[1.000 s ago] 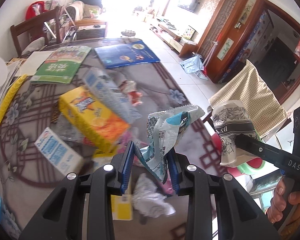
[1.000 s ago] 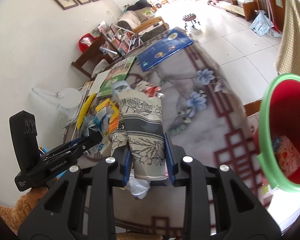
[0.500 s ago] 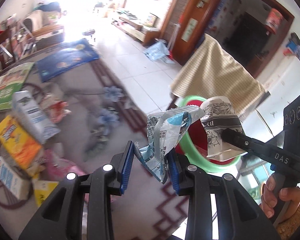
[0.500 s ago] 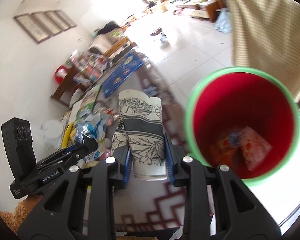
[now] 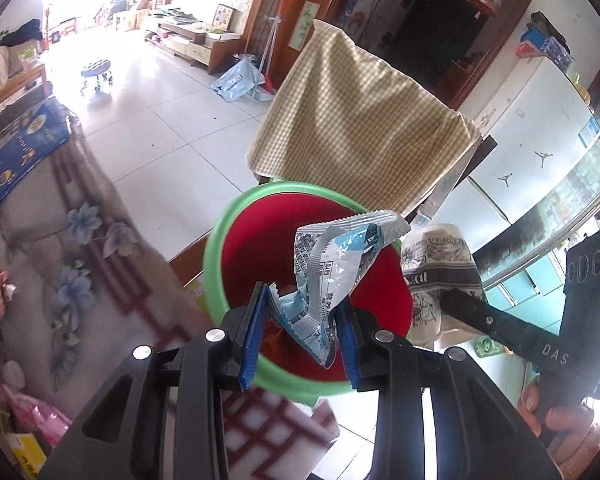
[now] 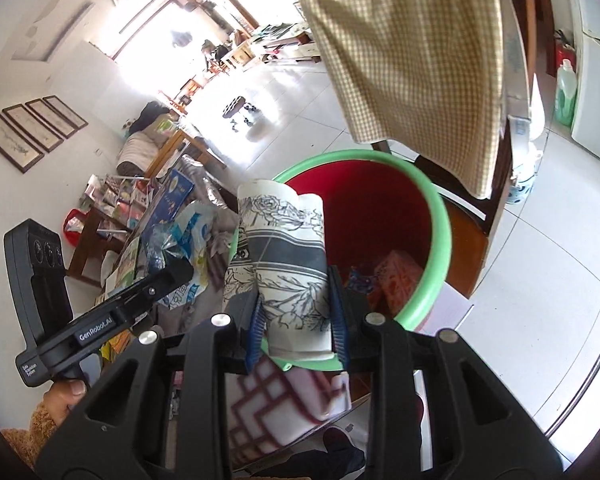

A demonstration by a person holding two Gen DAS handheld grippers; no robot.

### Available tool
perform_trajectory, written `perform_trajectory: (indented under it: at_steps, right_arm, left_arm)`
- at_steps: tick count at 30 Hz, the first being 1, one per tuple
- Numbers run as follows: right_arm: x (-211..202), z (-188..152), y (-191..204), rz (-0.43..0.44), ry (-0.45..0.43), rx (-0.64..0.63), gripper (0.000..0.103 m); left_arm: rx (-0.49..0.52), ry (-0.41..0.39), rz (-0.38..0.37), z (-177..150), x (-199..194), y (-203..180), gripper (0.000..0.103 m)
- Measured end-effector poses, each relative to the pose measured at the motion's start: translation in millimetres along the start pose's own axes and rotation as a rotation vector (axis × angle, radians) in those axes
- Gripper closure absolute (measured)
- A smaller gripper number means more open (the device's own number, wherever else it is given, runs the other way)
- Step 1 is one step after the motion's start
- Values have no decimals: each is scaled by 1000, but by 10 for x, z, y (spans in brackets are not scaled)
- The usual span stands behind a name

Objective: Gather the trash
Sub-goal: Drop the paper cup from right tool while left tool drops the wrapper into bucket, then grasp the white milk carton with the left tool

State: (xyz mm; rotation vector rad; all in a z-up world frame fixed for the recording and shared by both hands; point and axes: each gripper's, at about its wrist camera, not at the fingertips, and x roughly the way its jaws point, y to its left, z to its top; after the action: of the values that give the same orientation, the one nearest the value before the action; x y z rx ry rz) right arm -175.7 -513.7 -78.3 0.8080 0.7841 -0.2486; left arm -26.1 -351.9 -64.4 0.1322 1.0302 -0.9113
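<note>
While you are holding both pieces above the red bin [image 5: 216, 256], your left gripper [image 5: 302, 334] is pinching the crumpled blue-and-white wrapper [image 5: 332, 264] between nearly closed pads, and your right gripper [image 6: 298, 320] is clamping the patterned paper cup [image 6: 284, 264] around its lower body. I judge the wrapper is hanging over the bin's opening, so spreading the fingers wide should be letting it fall cleanly. The cup is sitting over the near rim, so you are needing to carry it further over the mouth before releasing. Watch the checked cloth [image 5: 360, 132] draped on the chair just behind the bin, and the tablecloth edge [image 6: 284, 396] right below your grippers. More litter is waiting on the table [image 5: 32, 248].
</note>
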Motion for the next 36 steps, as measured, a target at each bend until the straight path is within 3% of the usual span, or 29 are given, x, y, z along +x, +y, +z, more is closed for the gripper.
perform_trajectory:
  at_steps: [1, 3, 4, 6, 13, 22, 29, 36]
  right_arm:
    - [-1, 16, -22, -2, -1, 2, 74]
    - [-7, 26, -59, -3, -4, 3, 74]
    - [-19, 11, -77, -3, -7, 3, 67]
    - [-25, 21, -108, -4, -18, 18, 59]
    - [43, 62, -68, 11, -1, 15, 59]
    - [364, 48, 320, 63, 71, -64, 54]
    - [696, -175, 845, 111, 164, -158, 54]
    - [865, -509, 1345, 128, 210, -216, 54]
  left_arm:
    - [4, 3, 2, 25, 35, -30, 67]
    - [-7, -2, 16, 72, 87, -66, 48]
    - [-15, -8, 14, 90, 90, -59, 38]
    - [-31, -24, 7, 110, 73, -47, 38]
    - [-52, -40, 62, 17, -91, 135, 39]
    - [-150, -78, 214, -405, -558, 701, 38]
    - [-396, -115, 373, -940, -1105, 1690, 39]
    - [-780, -163, 539, -1766, -1732, 2938, 40]
